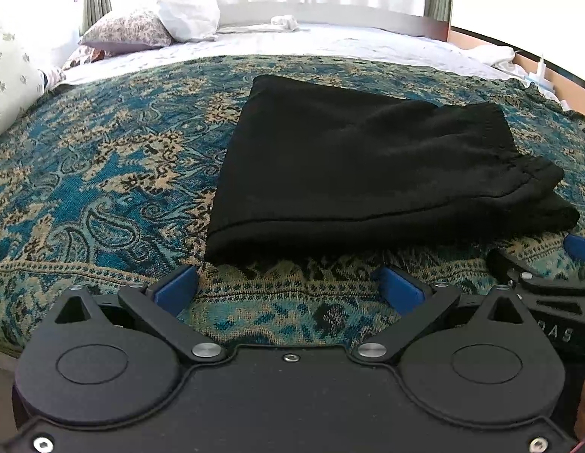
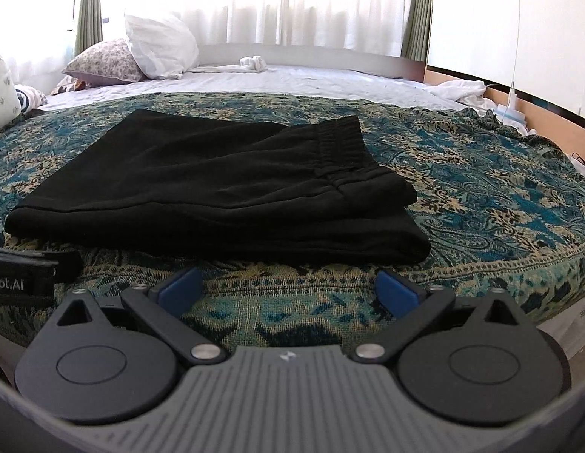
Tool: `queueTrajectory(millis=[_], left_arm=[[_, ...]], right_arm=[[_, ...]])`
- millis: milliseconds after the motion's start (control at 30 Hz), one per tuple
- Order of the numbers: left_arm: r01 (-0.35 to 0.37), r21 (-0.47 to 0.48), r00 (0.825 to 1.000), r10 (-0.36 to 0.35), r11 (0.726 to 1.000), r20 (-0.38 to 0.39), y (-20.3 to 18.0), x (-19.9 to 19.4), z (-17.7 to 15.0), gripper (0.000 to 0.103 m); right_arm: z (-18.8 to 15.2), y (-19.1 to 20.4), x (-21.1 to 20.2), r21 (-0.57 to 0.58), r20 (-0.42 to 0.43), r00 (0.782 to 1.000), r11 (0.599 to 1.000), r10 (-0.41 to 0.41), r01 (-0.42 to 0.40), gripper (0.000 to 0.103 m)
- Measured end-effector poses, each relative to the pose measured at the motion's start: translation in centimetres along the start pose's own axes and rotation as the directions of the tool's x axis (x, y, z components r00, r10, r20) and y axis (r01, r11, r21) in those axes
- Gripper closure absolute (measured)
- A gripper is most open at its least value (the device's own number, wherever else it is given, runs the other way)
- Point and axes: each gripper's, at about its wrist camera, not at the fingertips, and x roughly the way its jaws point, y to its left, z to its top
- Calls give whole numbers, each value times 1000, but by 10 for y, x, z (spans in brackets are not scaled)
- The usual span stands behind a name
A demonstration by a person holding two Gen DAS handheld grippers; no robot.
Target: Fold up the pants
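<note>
Black pants (image 1: 360, 173) lie folded into a thick rectangle on a blue and tan paisley bedspread (image 1: 103, 188). The elastic waistband shows at the fold's right end (image 2: 341, 139). My left gripper (image 1: 288, 287) is open and empty, just in front of the pants' near edge, apart from them. My right gripper (image 2: 288, 287) is open and empty too, just in front of the near edge of the pants (image 2: 217, 188). The right gripper also shows at the right edge of the left wrist view (image 1: 549, 279).
The bedspread (image 2: 500, 196) covers the near part of a bed with a white sheet (image 2: 311, 79). Pillows (image 2: 156, 47) lie at the far left. A small white cloth (image 2: 253, 63) sits at the far side. A wooden bed frame (image 2: 519, 102) runs along the right.
</note>
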Motion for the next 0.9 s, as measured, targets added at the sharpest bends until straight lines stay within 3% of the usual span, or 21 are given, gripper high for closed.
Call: queueTrajectory(millis=[900], left_arm=[[-5,-17,1000,5,1000,-27,-1,8,7,0]], right_arm=[[-2,1,1,-11,0,1000,1000,1,-1,0]])
